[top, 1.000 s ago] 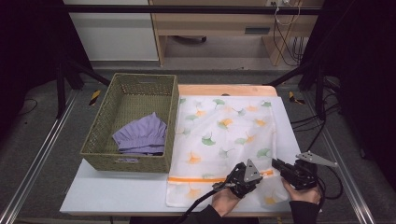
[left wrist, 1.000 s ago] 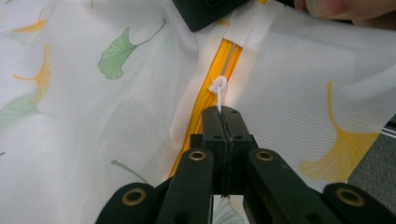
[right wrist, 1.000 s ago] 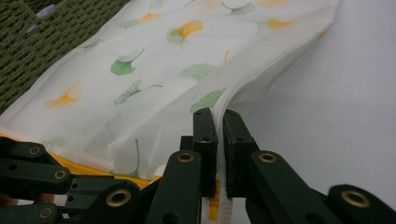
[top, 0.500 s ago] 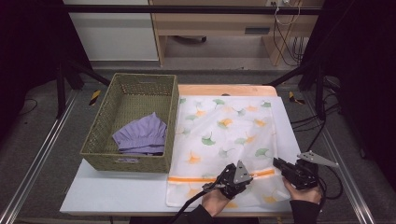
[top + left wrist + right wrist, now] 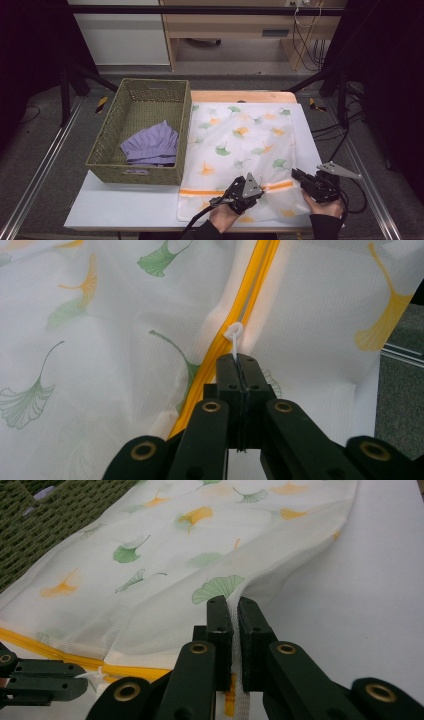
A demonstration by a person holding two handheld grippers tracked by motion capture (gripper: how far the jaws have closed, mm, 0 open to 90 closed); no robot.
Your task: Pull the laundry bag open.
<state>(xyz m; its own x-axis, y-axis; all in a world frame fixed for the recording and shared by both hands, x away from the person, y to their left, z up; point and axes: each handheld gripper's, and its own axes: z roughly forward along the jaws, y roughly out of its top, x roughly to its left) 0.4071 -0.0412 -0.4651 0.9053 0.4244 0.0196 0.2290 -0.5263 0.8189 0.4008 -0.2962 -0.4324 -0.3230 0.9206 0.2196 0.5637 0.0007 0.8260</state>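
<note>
A white mesh laundry bag [image 5: 245, 140] printed with ginkgo leaves lies flat on the table, its orange zipper [image 5: 200, 192] running along the near end. My left gripper [image 5: 252, 192] rests on that zipper. In the left gripper view it [image 5: 239, 360] is shut on the small white zipper pull [image 5: 233, 337]. My right gripper [image 5: 296, 174] sits at the bag's near right corner. In the right gripper view it [image 5: 235, 605] is shut on the bag's folded edge [image 5: 280, 582]. That view also catches the left gripper [image 5: 82, 677] at the lower left.
A green woven basket [image 5: 107, 150] stands left of the bag with a folded purple cloth [image 5: 152, 145] inside. Bare white tabletop [image 5: 125, 207] lies in front of the basket. The table's near edge is just behind both hands.
My left gripper has slid leftward along the zipper with the pull in its jaws. The right gripper has stayed where it was.
</note>
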